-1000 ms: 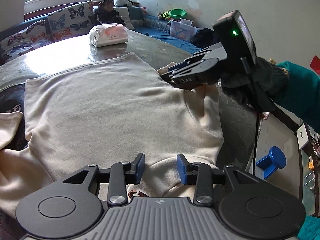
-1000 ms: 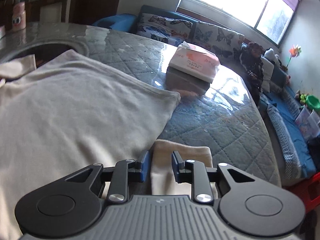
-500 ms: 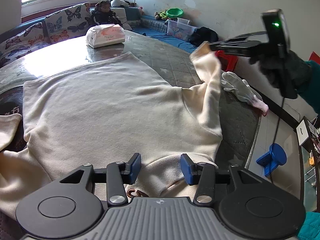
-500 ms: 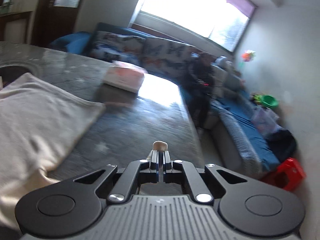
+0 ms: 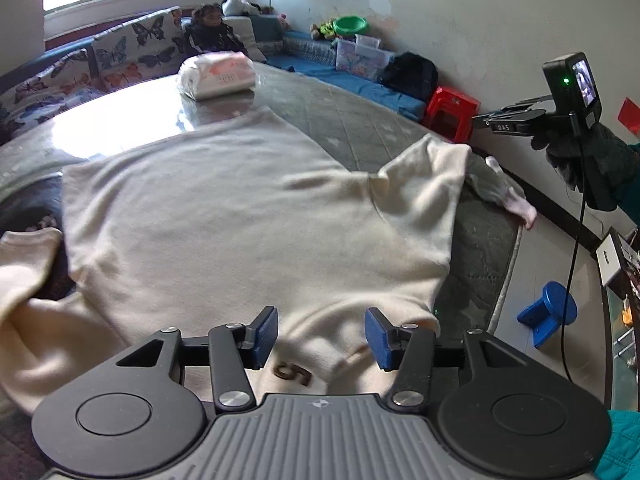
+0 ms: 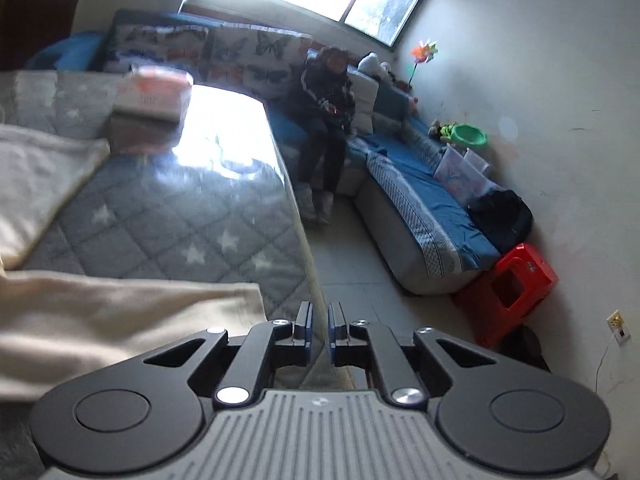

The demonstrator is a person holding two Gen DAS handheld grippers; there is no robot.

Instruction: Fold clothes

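Left wrist view: camera low behind left gripper (image 5: 321,336), tilted down, close over cream garment (image 5: 224,216) on quilted table (image 5: 352,128), facing window and sofa.
Right wrist view: camera behind right gripper (image 6: 318,330) at table edge, angled toward sofa corner.
2 views share tissue pack (image 5: 218,74), sofa, red stool (image 6: 516,286), green basin (image 5: 350,23).

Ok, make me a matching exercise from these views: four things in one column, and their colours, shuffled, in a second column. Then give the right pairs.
Things:
1. sweater
2. plastic stool
3. basin
4. quilted table cover

Colours:
A. green
B. grey with white stars
C. cream
D. red

Pairs: 1-C, 2-D, 3-A, 4-B
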